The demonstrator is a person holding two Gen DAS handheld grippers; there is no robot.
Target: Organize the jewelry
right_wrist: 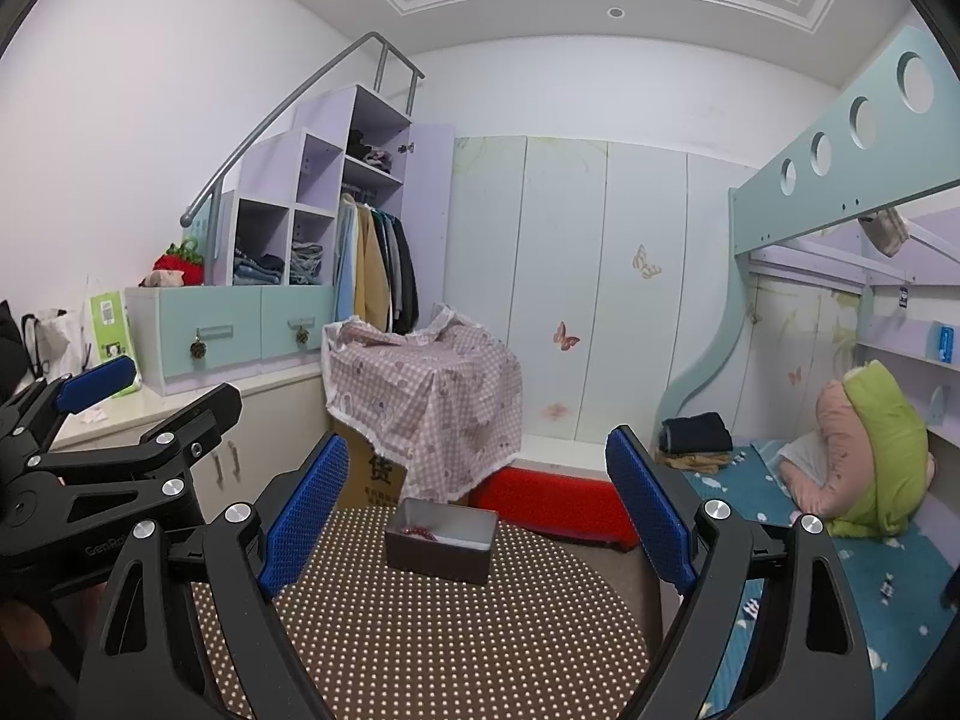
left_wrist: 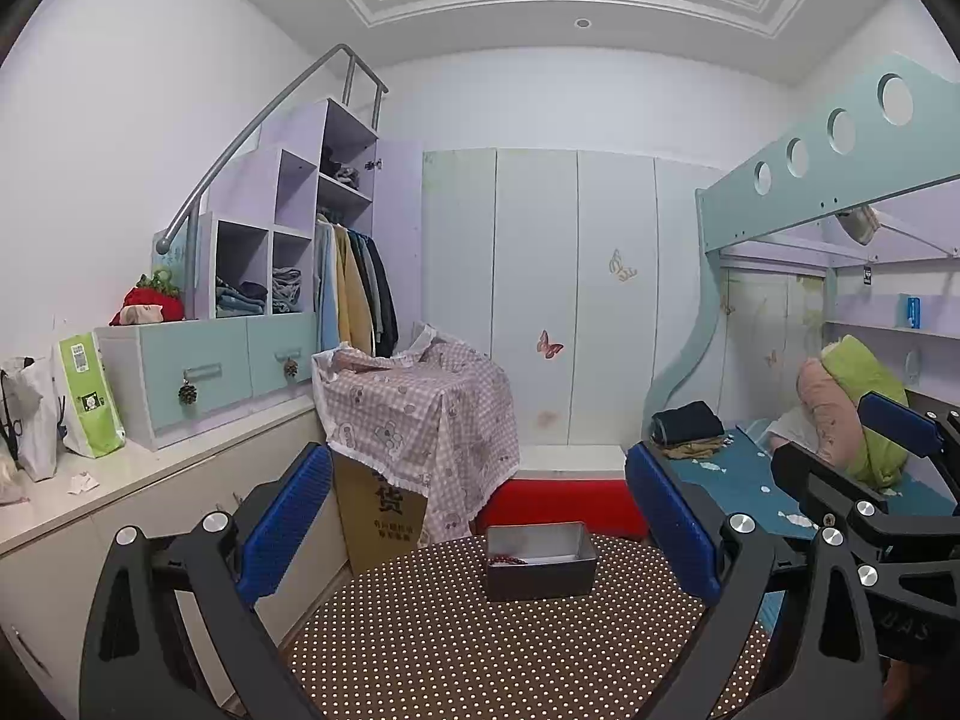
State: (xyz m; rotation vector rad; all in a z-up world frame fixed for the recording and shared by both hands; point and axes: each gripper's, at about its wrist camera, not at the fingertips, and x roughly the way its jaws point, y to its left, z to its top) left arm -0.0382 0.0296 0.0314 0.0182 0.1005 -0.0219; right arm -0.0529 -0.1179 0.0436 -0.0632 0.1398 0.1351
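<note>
One grey tin [left_wrist: 540, 564] | red beads [left_wrist: 507, 559] inside | both fingers [left_wrist: 288, 522] [right_wrist: 651, 516] spread, empty

Box [left_wrist: 540, 564] interior mostly hidden behind its near wall; red beads [left_wrist: 507, 559] only peek over the rim, too small to tell apart. Round table [left_wrist: 480, 648] cut off at near edge. Cardboard carton [left_wrist: 378, 516] half covered by checked cloth [left_wrist: 420, 408].

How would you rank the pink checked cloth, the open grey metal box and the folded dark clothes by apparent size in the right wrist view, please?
1. Pink checked cloth, draped over a carton: clearly largest.
2. Open grey metal box on the dotted table.
3. Folded dark clothes on the bed: smallest, though farther away, so true size is unsure.
</note>
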